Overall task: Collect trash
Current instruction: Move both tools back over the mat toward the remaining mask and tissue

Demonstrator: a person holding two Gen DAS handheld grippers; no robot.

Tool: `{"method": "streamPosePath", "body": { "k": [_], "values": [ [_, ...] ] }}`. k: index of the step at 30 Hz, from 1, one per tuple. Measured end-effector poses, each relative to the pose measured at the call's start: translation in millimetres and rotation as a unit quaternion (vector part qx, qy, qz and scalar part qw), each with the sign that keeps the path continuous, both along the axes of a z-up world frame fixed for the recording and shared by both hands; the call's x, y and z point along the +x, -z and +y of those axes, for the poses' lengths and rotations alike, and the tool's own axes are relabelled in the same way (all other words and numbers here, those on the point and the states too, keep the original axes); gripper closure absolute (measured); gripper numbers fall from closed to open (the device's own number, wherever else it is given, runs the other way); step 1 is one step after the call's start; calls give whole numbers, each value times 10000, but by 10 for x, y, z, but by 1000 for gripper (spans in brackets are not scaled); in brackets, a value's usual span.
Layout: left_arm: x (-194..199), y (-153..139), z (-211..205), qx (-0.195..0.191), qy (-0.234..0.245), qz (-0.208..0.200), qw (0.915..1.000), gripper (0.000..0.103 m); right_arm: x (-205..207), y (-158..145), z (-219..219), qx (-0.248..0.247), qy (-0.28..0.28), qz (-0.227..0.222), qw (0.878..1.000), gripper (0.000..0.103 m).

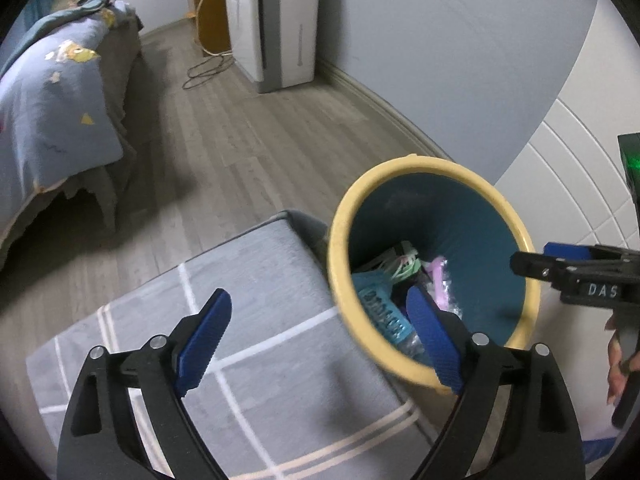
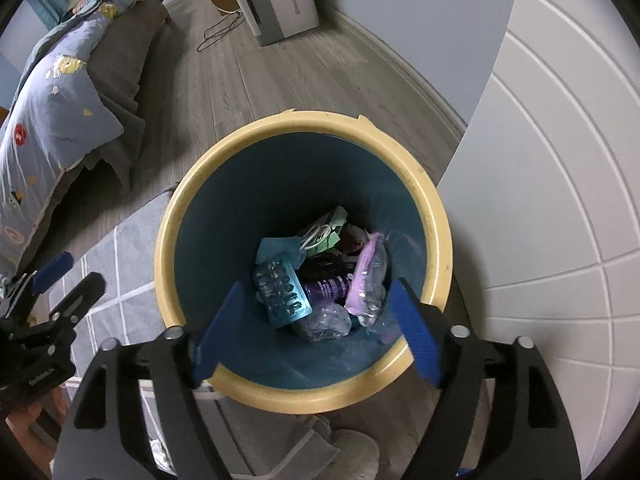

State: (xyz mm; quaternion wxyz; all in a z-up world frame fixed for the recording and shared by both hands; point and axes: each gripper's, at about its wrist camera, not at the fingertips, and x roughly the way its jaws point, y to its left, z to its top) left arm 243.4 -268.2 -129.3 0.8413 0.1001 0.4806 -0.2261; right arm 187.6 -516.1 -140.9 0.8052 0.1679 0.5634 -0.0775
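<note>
A round bin with a yellow rim (image 2: 434,216) and a teal inside stands on the floor by the rug; it also shows in the left wrist view (image 1: 340,240). In it lies trash: a teal blister pack (image 2: 282,290), a purple wrapper (image 2: 362,276), a green packet (image 2: 324,230) and clear plastic (image 2: 320,322). My right gripper (image 2: 316,320) is open and empty, right above the bin's mouth. My left gripper (image 1: 320,332) is open and empty, over the rug at the bin's left rim. The right gripper (image 1: 560,270) shows at the right of the left wrist view.
A grey checked rug (image 1: 248,344) lies left of the bin. A bed with a blue quilt (image 1: 52,112) stands at the left. A white appliance (image 1: 280,24) with a cord stands at the far wall. A white panelled door or cabinet (image 2: 552,216) is close on the right.
</note>
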Motion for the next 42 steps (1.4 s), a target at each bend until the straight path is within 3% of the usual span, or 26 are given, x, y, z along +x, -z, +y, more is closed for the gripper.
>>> {"method": "streamPosePath", "body": {
  "k": [11,14,20,25,29,34,42],
  "values": [
    [-476,-386,915,-73,-646,-223,9976,11,-287,-479,485,-166,-202,-392,9989,6],
    [-669,-491,1150,131,-716,-419,9965,10,-375,-604,727,-203,-350,-533,9978,6],
    [-1036,-625,1667,17,-933,-432,9947,10,-536,-691,1285,-456,-888,-565,9934,6],
    [-1270,-641,1997,-66,-1075,-335,9936,9,-661,-687,1648,-573,-1248,-596,9887,6],
    [-1383,-624,2233,-177,-1249,-333,9914,9,-770,-660,1852,-375,-1211,-635,9899,6],
    [-1512,-534,2593,5,-1618,-289,9864,9,-932,-595,2130,-30,-1117,-686,9914,6],
    [-1808,-447,3029,92,-1833,-200,9828,9,-1127,-280,2807,220,-1575,-198,9871,6]
  ]
}}
